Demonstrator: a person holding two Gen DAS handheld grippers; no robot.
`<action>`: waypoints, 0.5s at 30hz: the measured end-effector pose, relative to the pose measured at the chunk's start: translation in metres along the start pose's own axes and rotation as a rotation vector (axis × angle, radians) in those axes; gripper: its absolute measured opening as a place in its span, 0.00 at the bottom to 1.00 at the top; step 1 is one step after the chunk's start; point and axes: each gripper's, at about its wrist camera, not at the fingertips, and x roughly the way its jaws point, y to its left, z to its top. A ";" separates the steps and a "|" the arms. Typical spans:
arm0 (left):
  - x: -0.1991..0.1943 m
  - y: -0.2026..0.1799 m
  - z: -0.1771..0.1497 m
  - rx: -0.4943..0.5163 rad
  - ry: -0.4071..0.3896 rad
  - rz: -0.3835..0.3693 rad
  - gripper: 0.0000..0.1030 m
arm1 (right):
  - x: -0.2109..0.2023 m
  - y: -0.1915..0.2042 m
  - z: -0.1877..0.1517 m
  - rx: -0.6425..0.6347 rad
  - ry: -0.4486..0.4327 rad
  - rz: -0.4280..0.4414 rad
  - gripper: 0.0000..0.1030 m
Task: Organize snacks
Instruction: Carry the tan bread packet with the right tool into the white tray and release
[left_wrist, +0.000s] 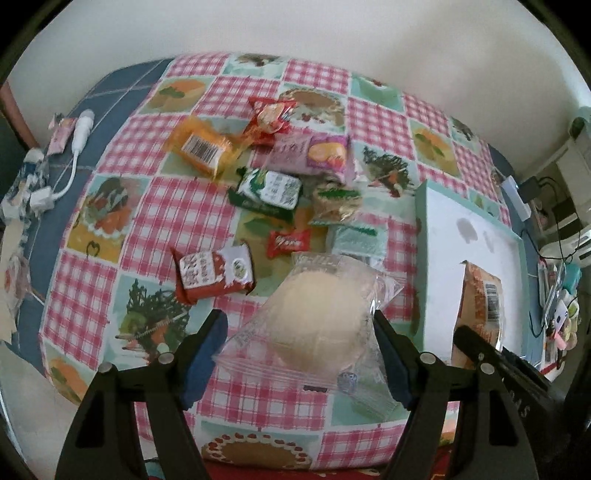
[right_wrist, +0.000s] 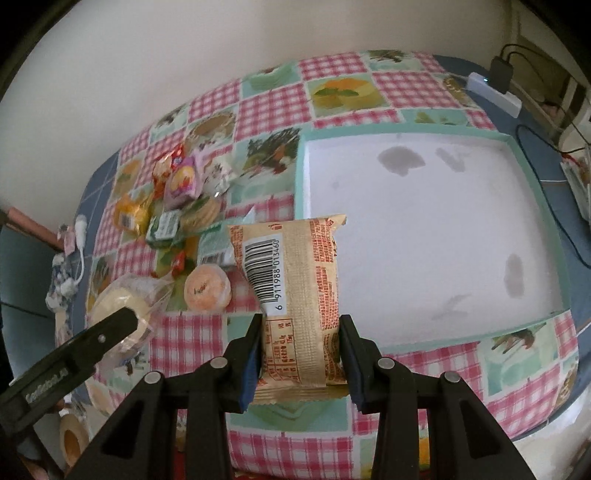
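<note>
My left gripper (left_wrist: 299, 347) is shut on a pale round bun in a clear plastic bag (left_wrist: 314, 317), held above the checked tablecloth (left_wrist: 166, 206). In the right wrist view the bun (right_wrist: 118, 299) shows at far left beside one of the left fingers (right_wrist: 110, 328). My right gripper (right_wrist: 301, 325) is shut on a beige snack packet with a barcode (right_wrist: 295, 280), hanging over the cloth just left of the white tray (right_wrist: 424, 240) with a teal rim. Loose snacks lie in a pile: an orange packet (left_wrist: 199, 147), a green packet (left_wrist: 267, 192), a red-and-white packet (left_wrist: 214, 275).
A round orange pastry (right_wrist: 207, 290) lies on the cloth near the beige packet. A white charger and cable (left_wrist: 79, 133) sit at the table's left edge, a power strip with a plug (right_wrist: 495, 92) at the far right. A tape roll (right_wrist: 72, 439) is below the table edge.
</note>
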 end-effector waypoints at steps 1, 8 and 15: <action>-0.002 -0.008 0.002 0.013 -0.003 0.002 0.76 | 0.000 -0.003 0.003 0.012 -0.006 -0.002 0.40; 0.008 -0.068 0.023 0.085 0.008 -0.033 0.76 | 0.003 -0.055 0.035 0.173 -0.032 -0.089 0.40; 0.031 -0.136 0.040 0.185 0.004 -0.031 0.76 | 0.006 -0.106 0.069 0.296 -0.058 -0.176 0.40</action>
